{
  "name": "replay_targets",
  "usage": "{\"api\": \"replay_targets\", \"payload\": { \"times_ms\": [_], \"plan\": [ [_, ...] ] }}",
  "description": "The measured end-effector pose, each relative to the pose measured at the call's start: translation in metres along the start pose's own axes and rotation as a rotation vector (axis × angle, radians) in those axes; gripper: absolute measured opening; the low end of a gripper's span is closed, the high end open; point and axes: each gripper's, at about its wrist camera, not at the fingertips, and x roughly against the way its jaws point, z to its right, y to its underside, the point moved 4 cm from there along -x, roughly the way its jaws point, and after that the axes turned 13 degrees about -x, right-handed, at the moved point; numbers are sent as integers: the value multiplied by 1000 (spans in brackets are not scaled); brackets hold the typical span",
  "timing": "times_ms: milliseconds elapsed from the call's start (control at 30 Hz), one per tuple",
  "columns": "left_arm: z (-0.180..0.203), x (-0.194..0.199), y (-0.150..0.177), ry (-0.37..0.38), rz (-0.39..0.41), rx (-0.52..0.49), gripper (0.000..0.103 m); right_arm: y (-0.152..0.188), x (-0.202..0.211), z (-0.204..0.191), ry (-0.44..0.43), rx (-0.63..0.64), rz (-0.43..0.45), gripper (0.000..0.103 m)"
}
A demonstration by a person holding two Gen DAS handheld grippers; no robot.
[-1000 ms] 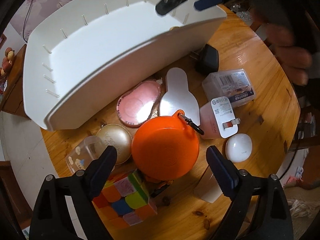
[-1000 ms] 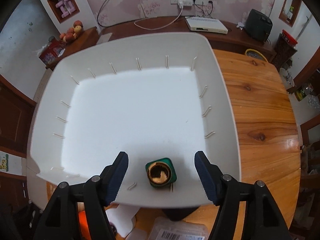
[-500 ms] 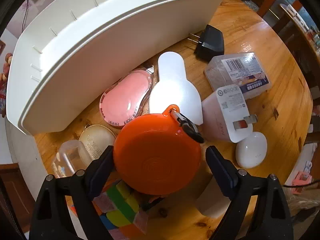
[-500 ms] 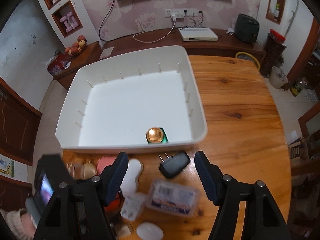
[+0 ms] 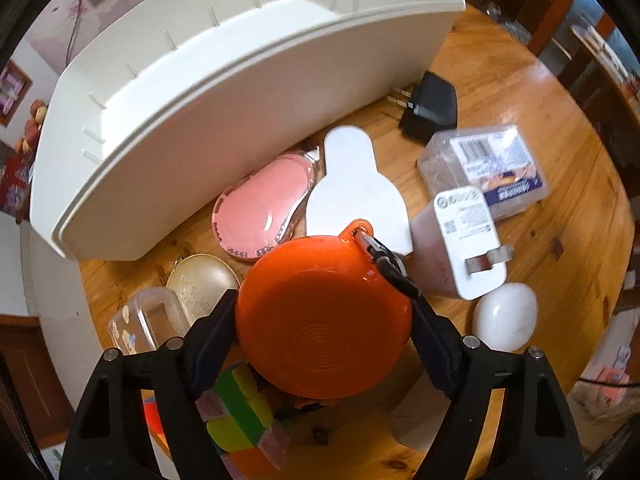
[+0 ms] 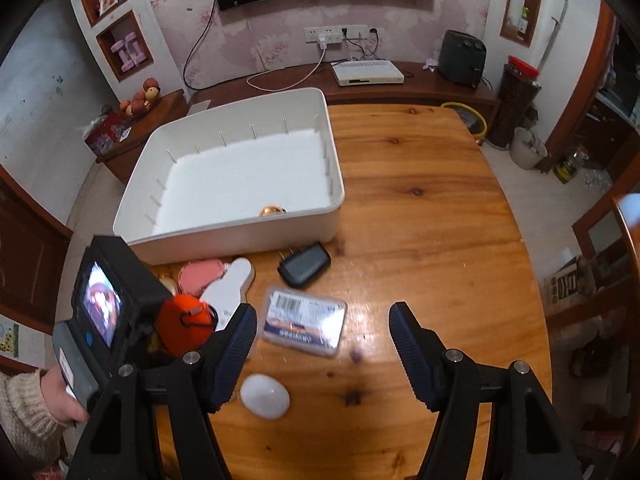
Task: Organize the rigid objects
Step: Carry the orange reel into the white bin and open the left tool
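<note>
Left gripper (image 5: 324, 322) closing around smooth round orange case (image 5: 322, 316), contact unclear, right gripper (image 6: 323, 338) empty, parted.

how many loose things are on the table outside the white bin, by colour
orange: 1, round case
pink: 2, oval case, box
white: 3, flat paddle, plug, egg-shaped thing
black: 1, charger
gold: 1, compact
clear: 2, labelled box, small box
multicolour: 1, cube
total: 11
</note>
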Motion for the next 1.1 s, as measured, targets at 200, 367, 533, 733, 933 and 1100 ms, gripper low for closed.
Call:
{"api": "replay_targets", "payload": {
  "times_ms": [200, 367, 533, 733, 933, 1100],
  "plan": [
    [7, 38, 3, 9, 52, 42, 83, 9, 7, 9, -11, -9, -6, 70],
    [13, 85, -1, 1, 100, 48, 83, 7, 15, 15, -28, -15, 11, 70],
    [-7, 130, -26, -33, 159, 56, 83, 3, 23, 19, -42, -20, 35, 70],
    [-43, 147, -75, -34, 202, 139, 83, 2, 25, 28, -46, -33, 46, 70],
    [-86, 112, -117, -10, 189, 220, 83, 13, 7, 42, -20, -72, -7, 70],
    [-115, 53, -132, 24, 95, 303, 83, 19, -3, 49, 12, -104, -48, 70]
  ]
}}
